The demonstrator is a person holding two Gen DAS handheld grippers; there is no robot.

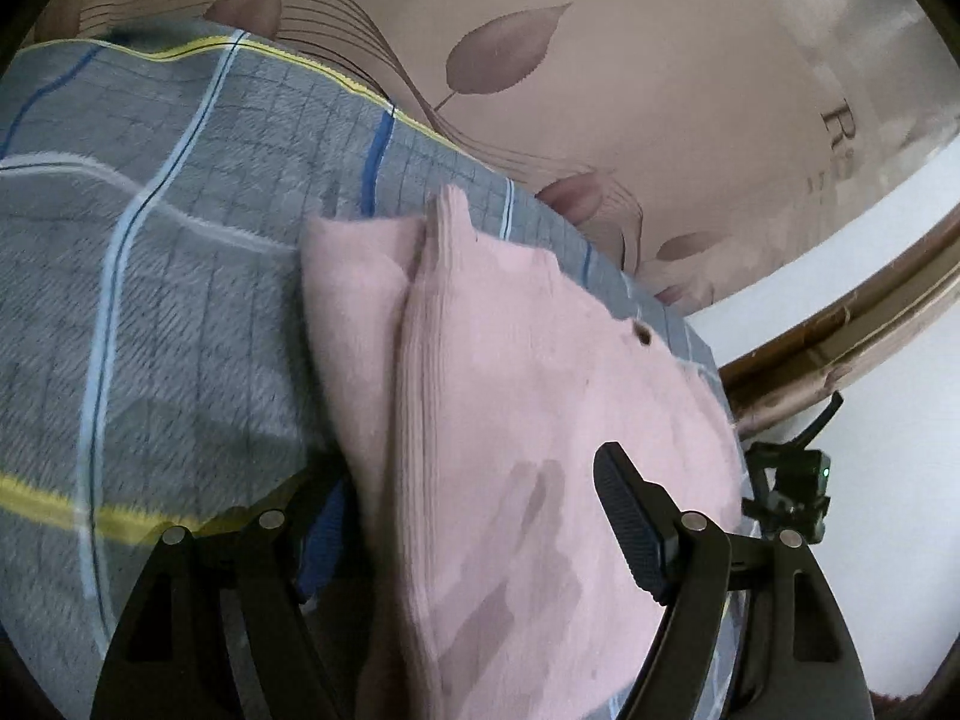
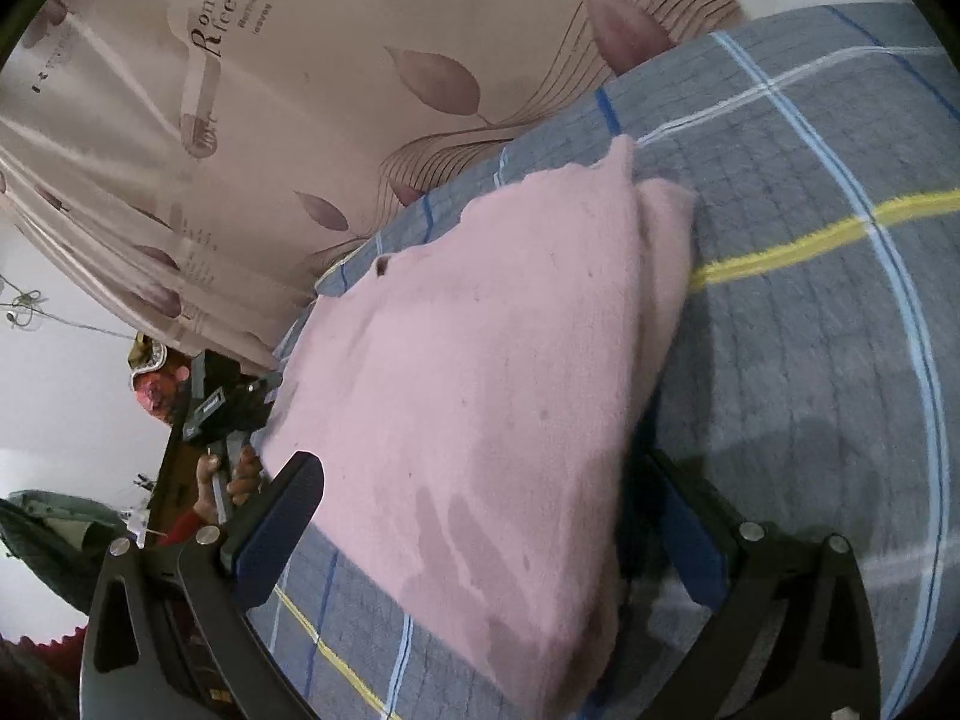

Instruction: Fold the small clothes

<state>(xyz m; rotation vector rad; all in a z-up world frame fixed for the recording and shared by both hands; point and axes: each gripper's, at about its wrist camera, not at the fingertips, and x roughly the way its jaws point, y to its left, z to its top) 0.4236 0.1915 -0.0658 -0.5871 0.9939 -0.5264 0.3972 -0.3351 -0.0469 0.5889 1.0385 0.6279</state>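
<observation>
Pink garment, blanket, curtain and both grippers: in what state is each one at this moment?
Pink garment: folded over, one layer on another, lying on the blanket, darker patches near the front.
Blanket: spread out under the garment.
Curtain: hanging behind the blanket, closed.
Left gripper: jaws wide apart, the garment between them, not clamped.
Right gripper: jaws at their widest, astride the garment's near edge, not clamped.
</observation>
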